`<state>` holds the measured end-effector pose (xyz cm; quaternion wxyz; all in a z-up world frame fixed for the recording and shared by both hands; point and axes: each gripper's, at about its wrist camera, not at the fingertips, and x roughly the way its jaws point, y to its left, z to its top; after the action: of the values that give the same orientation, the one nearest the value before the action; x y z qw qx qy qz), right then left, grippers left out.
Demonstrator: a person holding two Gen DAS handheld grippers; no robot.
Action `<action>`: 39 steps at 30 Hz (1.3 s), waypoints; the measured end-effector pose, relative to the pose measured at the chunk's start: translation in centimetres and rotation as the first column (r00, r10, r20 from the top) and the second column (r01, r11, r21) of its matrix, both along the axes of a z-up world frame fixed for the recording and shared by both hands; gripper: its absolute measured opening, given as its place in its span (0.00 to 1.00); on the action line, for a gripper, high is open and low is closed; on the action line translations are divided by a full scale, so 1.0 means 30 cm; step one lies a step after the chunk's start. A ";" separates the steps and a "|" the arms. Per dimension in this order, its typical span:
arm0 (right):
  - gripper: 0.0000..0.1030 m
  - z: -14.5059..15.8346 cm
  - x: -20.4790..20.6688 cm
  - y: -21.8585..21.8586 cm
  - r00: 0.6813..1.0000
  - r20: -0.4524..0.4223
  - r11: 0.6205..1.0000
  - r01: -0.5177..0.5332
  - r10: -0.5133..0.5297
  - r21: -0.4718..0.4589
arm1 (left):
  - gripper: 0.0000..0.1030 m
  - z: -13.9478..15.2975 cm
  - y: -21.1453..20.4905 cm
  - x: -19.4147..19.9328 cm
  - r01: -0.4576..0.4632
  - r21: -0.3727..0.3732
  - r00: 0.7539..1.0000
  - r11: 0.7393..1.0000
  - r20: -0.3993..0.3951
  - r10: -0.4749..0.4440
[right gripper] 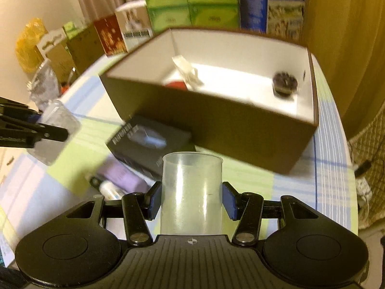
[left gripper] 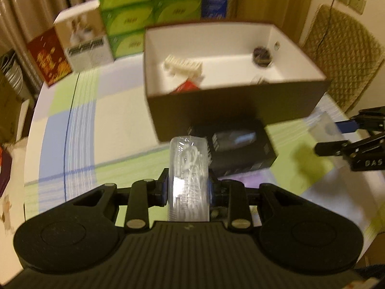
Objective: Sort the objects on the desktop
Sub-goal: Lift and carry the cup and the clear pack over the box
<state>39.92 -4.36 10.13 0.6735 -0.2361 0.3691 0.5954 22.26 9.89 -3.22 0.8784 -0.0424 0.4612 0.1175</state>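
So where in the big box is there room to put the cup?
The box floor is bare in the middle, between the white plastic piece and the dark round thing. The left end is crowded, with a red item too.

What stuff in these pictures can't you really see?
- Left wrist view: what the clear packet in the left gripper holds; glare and blur hide it.
- Both views: print on the black box; blurred.
- Both views: the red thing in the brown box; the near wall hides most of it.
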 end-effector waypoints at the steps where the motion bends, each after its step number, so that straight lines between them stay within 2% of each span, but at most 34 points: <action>1: 0.48 0.018 0.000 0.007 1.000 0.002 1.000 -0.005 0.005 0.010 | 0.24 0.013 -0.005 0.013 0.008 0.002 1.000 1.000 0.012 -0.008; 10: 0.48 0.172 0.058 0.114 0.999 0.035 0.993 -0.018 0.014 0.116 | 0.24 0.133 -0.030 0.185 0.064 0.026 0.992 0.998 0.111 -0.066; 16: 0.48 0.219 0.136 0.219 0.995 0.096 0.990 -0.020 0.007 0.139 | 0.24 0.175 -0.029 0.328 0.093 0.033 0.986 0.995 0.133 -0.097; 21: 0.48 0.203 0.231 0.320 0.991 0.129 0.993 0.014 -0.028 0.113 | 0.24 0.176 -0.028 0.470 0.118 0.054 0.985 0.991 0.123 -0.124; 28: 0.48 0.144 0.368 0.437 0.992 0.103 0.996 0.072 -0.078 0.059 | 0.24 0.137 -0.015 0.648 0.146 0.062 0.984 0.987 0.092 -0.151; 32: 0.48 0.117 0.431 0.499 0.993 0.066 0.994 0.098 -0.100 0.046 | 0.24 0.100 0.009 0.739 0.146 0.043 0.986 0.988 0.075 -0.148; 39: 0.48 0.048 0.485 0.601 0.992 0.088 0.995 0.096 -0.096 -0.005 | 0.24 -0.006 0.088 0.891 0.113 0.000 0.993 0.994 0.024 -0.113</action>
<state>54.46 13.67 11.59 0.7158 -0.2469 0.3529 0.5497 48.98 12.53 -3.38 0.8890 -0.0183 0.4525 0.0669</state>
